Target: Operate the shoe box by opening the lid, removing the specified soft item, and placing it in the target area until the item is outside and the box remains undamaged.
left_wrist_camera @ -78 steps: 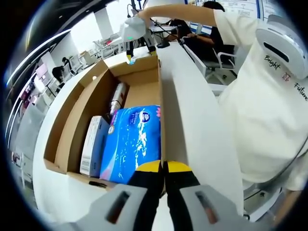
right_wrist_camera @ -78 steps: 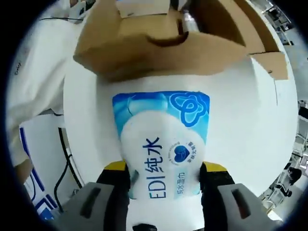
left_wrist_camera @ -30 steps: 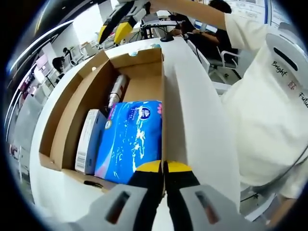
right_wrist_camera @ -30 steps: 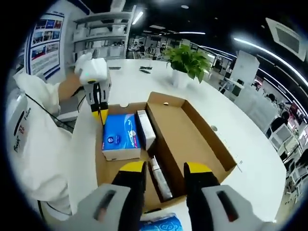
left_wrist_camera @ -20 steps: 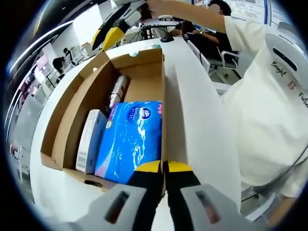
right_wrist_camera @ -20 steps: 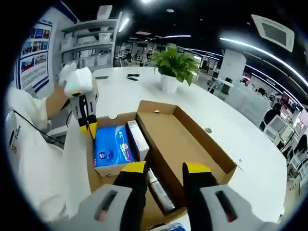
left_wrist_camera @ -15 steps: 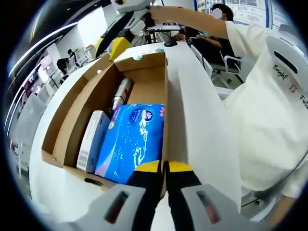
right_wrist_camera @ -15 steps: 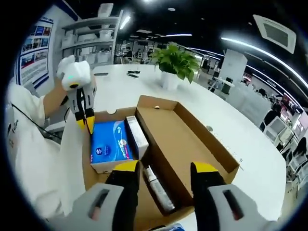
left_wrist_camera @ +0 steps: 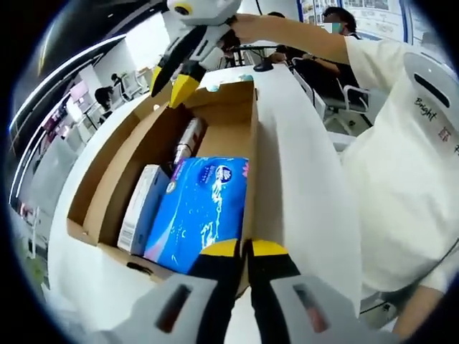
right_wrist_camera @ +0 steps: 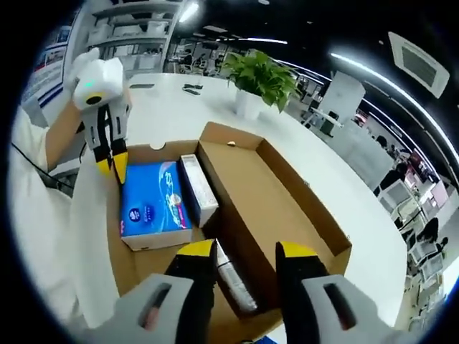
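white round table (right_wrist_camera: 179,107) | potted plant (right_wrist_camera: 262,80) | shelving (right_wrist_camera: 136,46) | dark ceiling, strip lights (right_wrist_camera: 373,66) | office chairs (left_wrist_camera: 343,93)

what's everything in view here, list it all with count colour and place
shoe box: 1, brown cardboard, open on the table
tissue pack: 1, blue, inside the box
carton: 1, white, on edge beside the tissue pack
tube: 1, silvery, on the box floor
table: 1, white
plant: 1, green, white pot, far side of table
left gripper: yellow tips shut, at the box's near wall
right gripper: yellow tips apart, above the box
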{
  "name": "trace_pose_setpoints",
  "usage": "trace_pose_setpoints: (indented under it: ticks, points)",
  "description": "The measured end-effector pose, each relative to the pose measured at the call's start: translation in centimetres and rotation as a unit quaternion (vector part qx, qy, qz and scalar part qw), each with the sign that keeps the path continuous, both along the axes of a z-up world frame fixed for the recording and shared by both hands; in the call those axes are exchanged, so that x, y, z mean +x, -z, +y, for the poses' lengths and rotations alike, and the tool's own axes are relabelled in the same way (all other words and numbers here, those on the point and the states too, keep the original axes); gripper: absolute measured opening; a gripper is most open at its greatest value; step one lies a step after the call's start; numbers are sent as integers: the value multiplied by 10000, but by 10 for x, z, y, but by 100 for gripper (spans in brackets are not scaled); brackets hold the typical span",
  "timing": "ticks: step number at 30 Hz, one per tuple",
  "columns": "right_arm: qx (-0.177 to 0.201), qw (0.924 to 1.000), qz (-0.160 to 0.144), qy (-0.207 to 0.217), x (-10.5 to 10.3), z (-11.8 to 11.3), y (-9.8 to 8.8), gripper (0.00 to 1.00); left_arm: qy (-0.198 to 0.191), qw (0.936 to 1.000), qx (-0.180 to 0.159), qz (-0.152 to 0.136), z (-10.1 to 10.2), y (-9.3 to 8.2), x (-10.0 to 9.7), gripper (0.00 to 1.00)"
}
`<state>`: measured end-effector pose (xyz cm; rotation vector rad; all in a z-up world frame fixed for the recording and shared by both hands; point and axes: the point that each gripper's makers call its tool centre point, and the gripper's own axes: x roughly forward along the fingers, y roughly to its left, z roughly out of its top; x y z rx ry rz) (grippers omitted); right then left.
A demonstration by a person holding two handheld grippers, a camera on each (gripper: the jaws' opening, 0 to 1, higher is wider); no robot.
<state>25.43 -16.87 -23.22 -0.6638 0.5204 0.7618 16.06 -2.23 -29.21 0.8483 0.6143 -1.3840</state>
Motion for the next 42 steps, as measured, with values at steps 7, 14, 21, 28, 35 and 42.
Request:
trace_pose_setpoints:
  ticks: [7, 14, 21, 28, 35, 42]
  points:
    - [-265, 9995, -148, -104, 1, 13, 2, 51, 38, 9998, -1, -213, 1, 1, -2, 4]
    - [-478, 9971, -310, -512, -1, 26, 16, 23, -5, 9998, -29, -216, 2, 1, 0, 4]
    - [-655, 9954, -379, -588, 7, 30, 39, 27, 10, 9997, -61, -253, 1, 1, 2, 4]
    - [-1117, 9912, -423, -570, 26, 25, 56, 26, -6, 9996, -62, -277, 1, 2, 2, 4]
    - [-994, 9925, -279, -649, 26, 31, 58, 25, -19, 9996, -81, -270, 0, 1, 2, 4]
    - [-1252, 9893, -242, -716, 23, 29, 73, 25, 28, 9995, -97, -287, 0, 1, 1, 4]
